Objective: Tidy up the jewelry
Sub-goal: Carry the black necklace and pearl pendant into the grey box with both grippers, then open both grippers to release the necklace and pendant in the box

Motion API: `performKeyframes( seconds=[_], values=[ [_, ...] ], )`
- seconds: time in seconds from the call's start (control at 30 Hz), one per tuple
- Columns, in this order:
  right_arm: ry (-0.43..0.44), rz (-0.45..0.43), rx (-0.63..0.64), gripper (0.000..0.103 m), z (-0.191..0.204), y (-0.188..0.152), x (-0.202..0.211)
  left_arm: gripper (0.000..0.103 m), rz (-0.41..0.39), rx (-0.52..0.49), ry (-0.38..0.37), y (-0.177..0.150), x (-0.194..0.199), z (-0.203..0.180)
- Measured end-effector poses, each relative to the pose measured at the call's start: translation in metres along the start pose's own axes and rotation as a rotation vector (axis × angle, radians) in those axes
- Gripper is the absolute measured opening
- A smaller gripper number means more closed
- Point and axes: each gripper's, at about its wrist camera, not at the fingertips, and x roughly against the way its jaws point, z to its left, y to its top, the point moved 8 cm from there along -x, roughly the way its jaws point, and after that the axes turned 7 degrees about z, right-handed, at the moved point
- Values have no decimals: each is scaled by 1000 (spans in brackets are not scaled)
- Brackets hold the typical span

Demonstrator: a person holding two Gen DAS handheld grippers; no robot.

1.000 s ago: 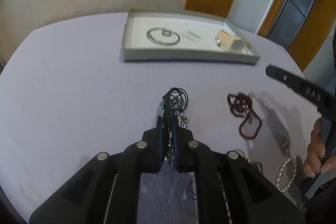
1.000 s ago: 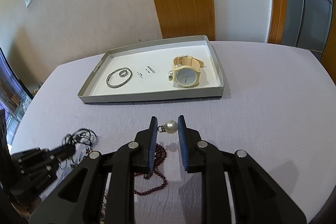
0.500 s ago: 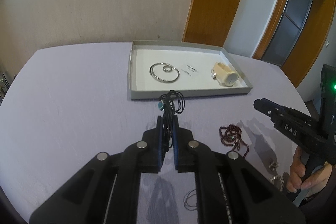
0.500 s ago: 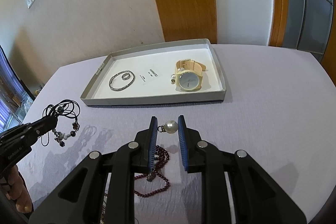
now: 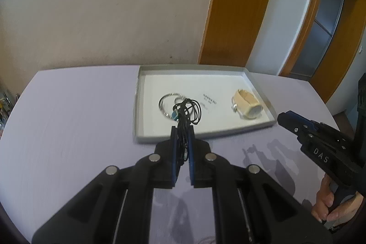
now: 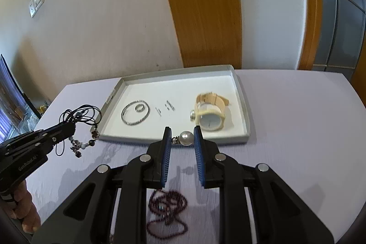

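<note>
My left gripper (image 5: pixel 182 129) is shut on a black cord necklace (image 5: pixel 187 110) with beads, held in the air near the front left edge of the grey tray (image 5: pixel 139 93). It also shows in the right wrist view (image 6: pixel 80 116), hanging from the left gripper (image 6: pixel 68 129). My right gripper (image 6: pixel 182 137) is shut on a pearl earring (image 6: pixel 186 138), held just in front of the tray (image 6: pixel 242 93). In the tray lie a silver bangle (image 6: pixel 135 114), a small ring (image 6: pixel 139 108) and a beige watch (image 6: pixel 210 114).
A dark red bead necklace (image 6: pixel 167 214) lies on the lilac tablecloth (image 6: pixel 297 129) below my right gripper. A small label card (image 6: pixel 170 105) lies in the tray's middle. A wall and an orange door frame stand behind the table.
Both grippers have lifted and moved toward the tray. The left one has raised the black cord necklace off the table. The right one still holds the pearl.
</note>
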Motion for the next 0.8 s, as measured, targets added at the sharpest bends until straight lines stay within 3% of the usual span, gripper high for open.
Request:
performKeyframes(
  seconds=[0.4, 0.8],
  values=[
    [5, 14, -6, 21, -2, 38, -49, 9, 2, 3, 32, 46, -43, -2],
    [25, 82, -38, 21, -3, 59, -108, 9, 71, 29, 44, 67, -111, 7]
  ],
)
